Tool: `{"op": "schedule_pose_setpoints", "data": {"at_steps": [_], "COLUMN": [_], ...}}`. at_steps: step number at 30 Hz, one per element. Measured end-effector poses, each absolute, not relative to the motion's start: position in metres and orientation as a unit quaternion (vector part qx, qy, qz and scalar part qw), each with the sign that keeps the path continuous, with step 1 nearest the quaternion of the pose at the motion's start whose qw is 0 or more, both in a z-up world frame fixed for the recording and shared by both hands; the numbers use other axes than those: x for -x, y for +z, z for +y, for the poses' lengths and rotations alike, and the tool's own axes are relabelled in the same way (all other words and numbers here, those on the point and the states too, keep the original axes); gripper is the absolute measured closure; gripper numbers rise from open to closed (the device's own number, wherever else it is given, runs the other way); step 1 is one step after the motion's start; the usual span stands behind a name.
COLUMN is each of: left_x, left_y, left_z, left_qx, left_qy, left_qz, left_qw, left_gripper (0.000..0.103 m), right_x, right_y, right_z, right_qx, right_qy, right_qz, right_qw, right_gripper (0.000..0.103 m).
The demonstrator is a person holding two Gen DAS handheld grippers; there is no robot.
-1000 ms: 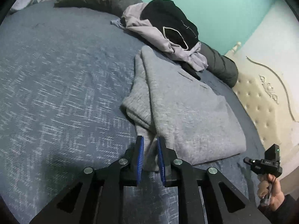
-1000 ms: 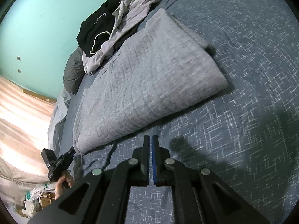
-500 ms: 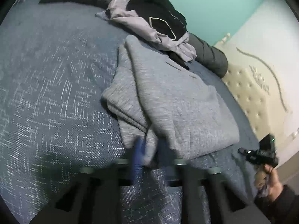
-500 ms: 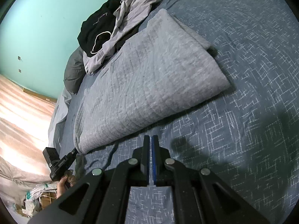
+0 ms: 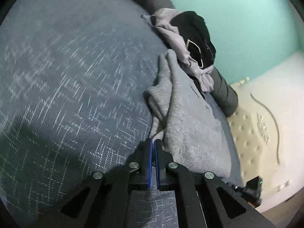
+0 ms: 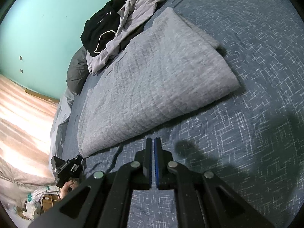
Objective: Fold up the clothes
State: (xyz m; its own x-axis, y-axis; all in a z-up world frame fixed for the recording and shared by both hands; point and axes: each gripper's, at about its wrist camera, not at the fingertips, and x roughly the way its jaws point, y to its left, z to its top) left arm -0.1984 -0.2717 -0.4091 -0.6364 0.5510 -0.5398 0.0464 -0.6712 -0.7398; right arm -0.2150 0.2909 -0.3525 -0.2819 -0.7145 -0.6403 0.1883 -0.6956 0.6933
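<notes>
A grey knit garment (image 5: 190,125) lies folded on the blue patterned bedspread (image 5: 66,95). My left gripper (image 5: 153,141) is shut on the garment's near corner, where a bit of grey cloth sits between the blue pads. In the right wrist view the same garment (image 6: 157,79) lies flat as a folded rectangle. My right gripper (image 6: 153,140) is shut and empty, hovering over the bedspread (image 6: 247,114) just short of the garment's near edge.
A heap of unfolded clothes, black (image 6: 102,26) and pale lilac (image 6: 136,11), lies behind the garment near a dark grey pillow (image 5: 224,91). A cream tufted headboard (image 5: 250,133) stands to the right. The bed edge and wooden floor (image 6: 22,114) are on the left.
My left gripper has closed on the garment's near corner and swung left, so the view has turned. My right gripper has stayed shut and moved slightly closer to the garment.
</notes>
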Motion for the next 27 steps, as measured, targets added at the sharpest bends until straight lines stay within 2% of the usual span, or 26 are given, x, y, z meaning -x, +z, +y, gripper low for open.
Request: {"op": "schedule_pose_setpoints", "data": {"at_steps": [2,9,11,12,13,15,17,18,27], "left_x": [0.199,0.202,0.200,0.199,0.198,0.196,0.199,0.201,0.209], "left_y": [-0.413,-0.404,-0.397,-0.393,-0.390,-0.380,-0.376,-0.376,-0.387], "left_z": [-0.273,-0.268,-0.269,-0.271,-0.273,-0.275,-0.271,-0.268,-0.261], "left_qx": [0.402,0.414,0.409,0.402,0.395,0.381,0.381,0.382,0.402], "left_qy": [0.815,0.824,0.834,0.838,0.842,0.852,0.853,0.856,0.859], "left_qz": [-0.390,-0.364,-0.350,-0.350,-0.348,-0.337,-0.327,-0.318,-0.287], "left_qw": [0.149,0.129,0.118,0.117,0.117,0.126,0.142,0.145,0.137], "left_gripper": [0.100,0.097,0.099,0.099,0.098,0.096,0.081,0.079,0.079], "right_x": [0.214,0.223,0.229,0.232,0.235,0.241,0.246,0.248,0.270], "right_y": [-0.352,-0.345,-0.342,-0.340,-0.339,-0.336,-0.332,-0.332,-0.329], "right_z": [0.290,0.292,0.295,0.298,0.300,0.304,0.308,0.310,0.317], "right_qx": [-0.520,-0.515,-0.509,-0.505,-0.501,-0.494,-0.488,-0.485,-0.475], "right_qy": [-0.760,-0.772,-0.781,-0.786,-0.790,-0.801,-0.814,-0.819,-0.845], "right_qz": [-0.254,-0.242,-0.237,-0.235,-0.233,-0.223,-0.204,-0.197,-0.142], "right_qw": [0.294,0.283,0.274,0.269,0.264,0.254,0.241,0.234,0.200], "right_gripper": [0.100,0.100,0.087,0.077,0.074,0.073,0.073,0.073,0.073]}}
